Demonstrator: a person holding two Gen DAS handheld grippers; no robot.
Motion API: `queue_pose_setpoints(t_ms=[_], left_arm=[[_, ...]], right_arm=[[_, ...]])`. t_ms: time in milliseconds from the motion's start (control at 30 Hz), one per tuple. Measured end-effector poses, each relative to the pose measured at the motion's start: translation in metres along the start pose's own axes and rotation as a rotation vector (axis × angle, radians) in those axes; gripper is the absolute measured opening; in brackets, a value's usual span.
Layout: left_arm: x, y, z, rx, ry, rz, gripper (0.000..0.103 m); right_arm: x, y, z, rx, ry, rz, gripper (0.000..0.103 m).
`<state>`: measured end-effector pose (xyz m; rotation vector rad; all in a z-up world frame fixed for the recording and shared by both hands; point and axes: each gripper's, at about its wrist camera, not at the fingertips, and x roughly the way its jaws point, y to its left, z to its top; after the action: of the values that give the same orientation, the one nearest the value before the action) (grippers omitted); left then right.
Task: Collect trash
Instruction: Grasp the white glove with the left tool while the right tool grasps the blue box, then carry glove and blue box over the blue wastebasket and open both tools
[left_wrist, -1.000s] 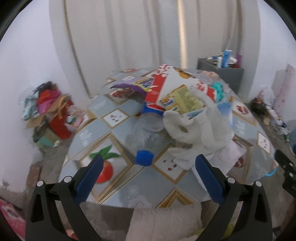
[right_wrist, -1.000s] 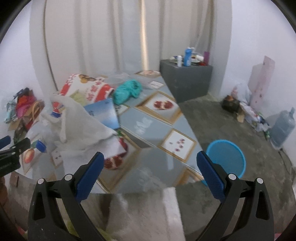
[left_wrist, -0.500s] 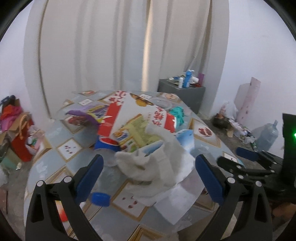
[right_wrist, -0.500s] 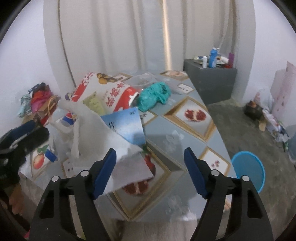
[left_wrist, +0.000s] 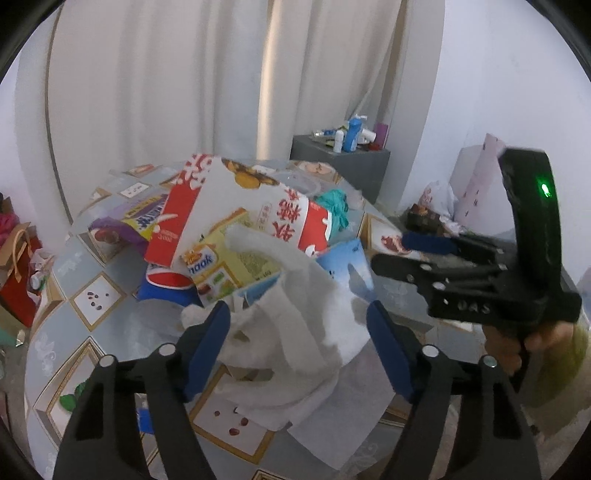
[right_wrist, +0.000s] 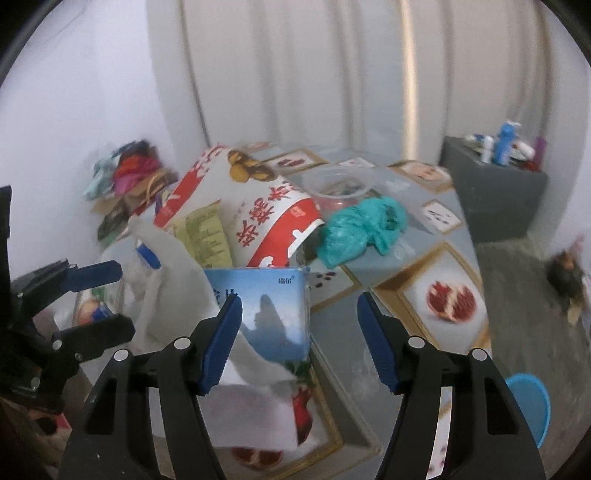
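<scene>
A heap of trash lies on the round patterned table (left_wrist: 92, 295). On top is a red-and-white bag (left_wrist: 258, 206), beside a yellow packet (left_wrist: 229, 266), a blue carton (right_wrist: 266, 306) and a teal bag (right_wrist: 362, 229). In front slumps a white plastic bag (left_wrist: 295, 332). My left gripper (left_wrist: 297, 319) is closing with that white bag between its fingers, and no firm pinch shows. My right gripper (right_wrist: 299, 308) is closing too. The blue carton's right part stands between its jaws, against the left pad. Each gripper shows in the other's view: right gripper (left_wrist: 406, 253), left gripper (right_wrist: 107, 301).
A purple wrapper (left_wrist: 136, 221) and a clear tub (right_wrist: 336, 184) also lie on the table. A grey cabinet (right_wrist: 491, 192) with bottles stands at the back right. A blue bucket (right_wrist: 528, 406) is on the floor to the right. Clothes and bags (right_wrist: 129, 173) are piled by the left wall.
Both grippers have swung in toward the white bag and the blue carton, and their jaws have narrowed. The right gripper now stands close in the left wrist view.
</scene>
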<state>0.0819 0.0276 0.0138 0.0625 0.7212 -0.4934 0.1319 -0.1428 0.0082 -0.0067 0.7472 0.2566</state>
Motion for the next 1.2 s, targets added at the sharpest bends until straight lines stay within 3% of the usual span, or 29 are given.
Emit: queue_pose_setpoints(t_ms=[167, 367, 700, 867, 1033, 1200], left_arm=[[0.011, 0.005, 0.000, -0.015, 0.034, 0.010, 0.059], [0.023, 0.009, -0.002, -0.028, 0.075, 0.020, 0.046], [0.040, 0.008, -0.019, -0.043, 0.144, 0.042, 0.029], [0.043, 0.008, -0.021, -0.039, 0.136, 0.069, 0.024], [0.043, 0.013, -0.021, -0.060, 0.134, 0.093, 0.019], [0.039, 0.016, -0.020, -0.082, 0.119, 0.100, 0.013]], right_arm=[[0.016, -0.006, 0.008, -0.039, 0.018, 0.080, 0.061], [0.040, -0.020, 0.009, 0.054, 0.074, 0.215, 0.061], [0.044, -0.031, -0.009, 0.168, 0.137, 0.334, 0.061], [0.041, -0.028, -0.011, 0.162, 0.128, 0.335, 0.055], [0.022, -0.031, -0.012, 0.180, 0.080, 0.343, 0.040], [-0.006, -0.026, -0.011, 0.159, 0.014, 0.341, 0.033]])
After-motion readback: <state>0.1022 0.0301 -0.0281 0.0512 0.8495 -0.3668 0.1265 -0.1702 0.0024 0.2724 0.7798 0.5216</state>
